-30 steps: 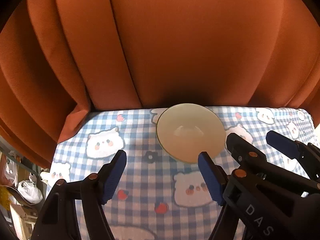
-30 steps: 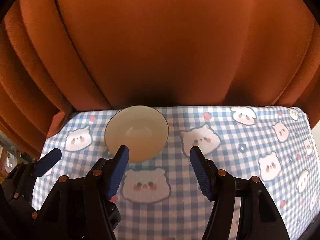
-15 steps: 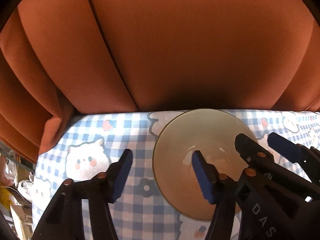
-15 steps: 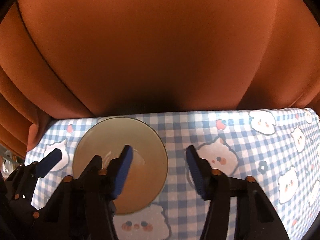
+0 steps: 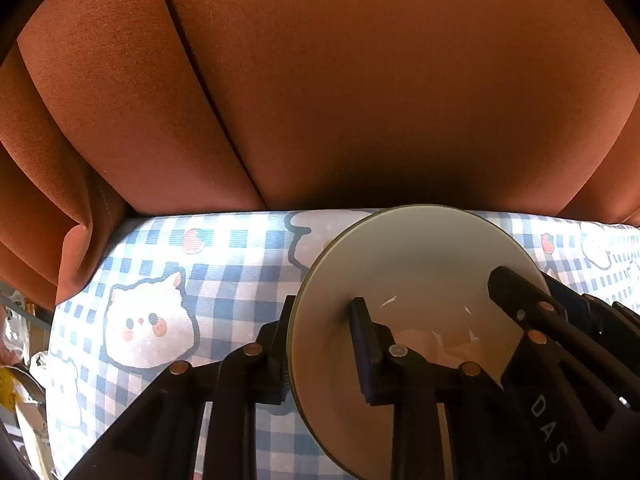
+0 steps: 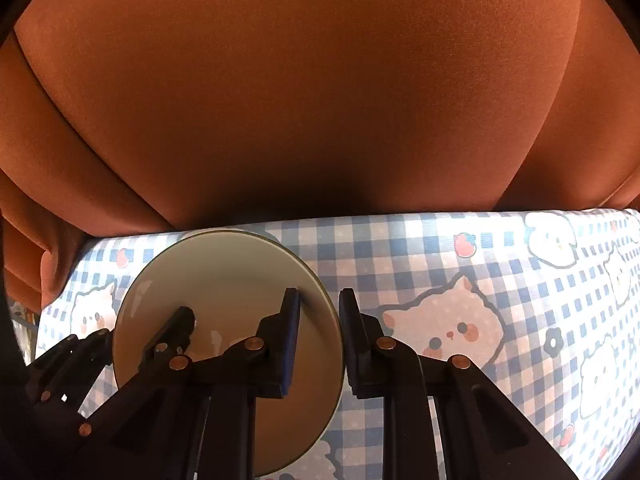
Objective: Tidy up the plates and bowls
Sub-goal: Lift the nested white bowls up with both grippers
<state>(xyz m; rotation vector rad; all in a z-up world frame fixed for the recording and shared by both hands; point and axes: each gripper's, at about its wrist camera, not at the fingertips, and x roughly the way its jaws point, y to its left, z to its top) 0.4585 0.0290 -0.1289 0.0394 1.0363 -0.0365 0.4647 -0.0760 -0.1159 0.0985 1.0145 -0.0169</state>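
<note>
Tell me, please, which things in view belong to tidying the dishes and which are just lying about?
Part of the job:
- bowl, its rim clamped on opposite sides
- left hand-held gripper, just closed on the rim
- right hand-held gripper, just closed on the rim

Just there:
- checked tablecloth
- orange curtain

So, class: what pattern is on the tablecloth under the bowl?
The tablecloth has a blue-and-white check with cartoon cats and strawberries; it shows best in the right wrist view.

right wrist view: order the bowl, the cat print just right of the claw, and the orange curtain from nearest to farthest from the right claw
1. bowl: its right rim sits between the right claw fingers.
2. cat print: on the tablecloth, just right of the claw.
3. orange curtain: behind the table's far edge.
</note>
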